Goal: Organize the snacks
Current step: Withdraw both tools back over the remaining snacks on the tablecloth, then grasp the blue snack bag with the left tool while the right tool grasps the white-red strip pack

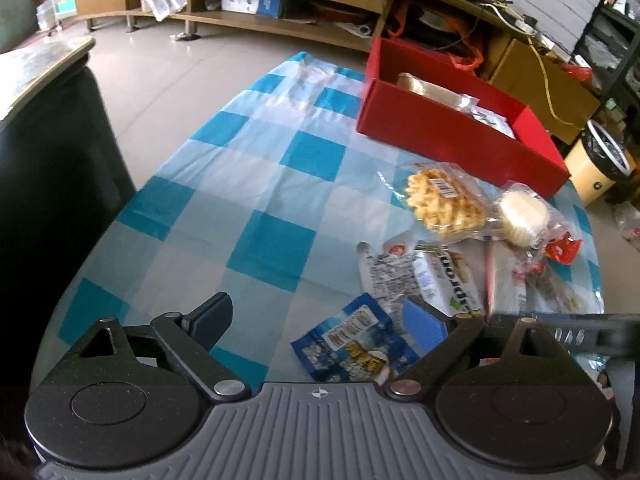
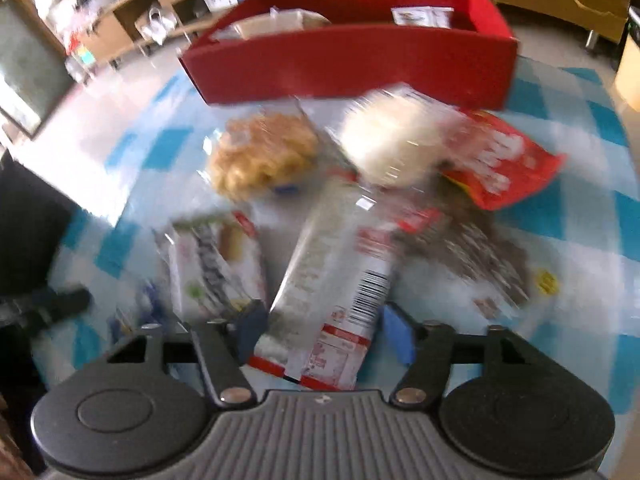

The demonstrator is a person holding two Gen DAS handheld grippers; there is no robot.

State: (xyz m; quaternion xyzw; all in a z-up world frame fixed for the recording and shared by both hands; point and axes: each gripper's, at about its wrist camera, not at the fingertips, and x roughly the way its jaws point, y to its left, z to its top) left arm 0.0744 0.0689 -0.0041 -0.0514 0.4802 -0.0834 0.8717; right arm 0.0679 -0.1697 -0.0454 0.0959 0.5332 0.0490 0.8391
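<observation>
On the blue-and-white checked cloth (image 1: 240,200) lies a heap of snack packets. My left gripper (image 1: 318,320) is open, low over a blue packet (image 1: 348,344) that lies between its fingers untouched. Beyond it are a white packet with green print (image 1: 452,280), a waffle packet (image 1: 444,204), a round white cake (image 1: 522,218) and a red packet (image 1: 564,250). My right gripper (image 2: 324,332) is shut on a long clear packet (image 2: 340,272) with a barcode and red stripes; this view is blurred. The red box (image 1: 440,136) (image 2: 360,68) stands behind the heap and holds a few packets.
A dark piece of furniture (image 1: 48,160) stands off the table's left edge. Wooden shelves (image 1: 280,0) with clutter run along the back. A cardboard box (image 1: 540,84) and a yellow bin (image 1: 600,160) stand on the floor to the right.
</observation>
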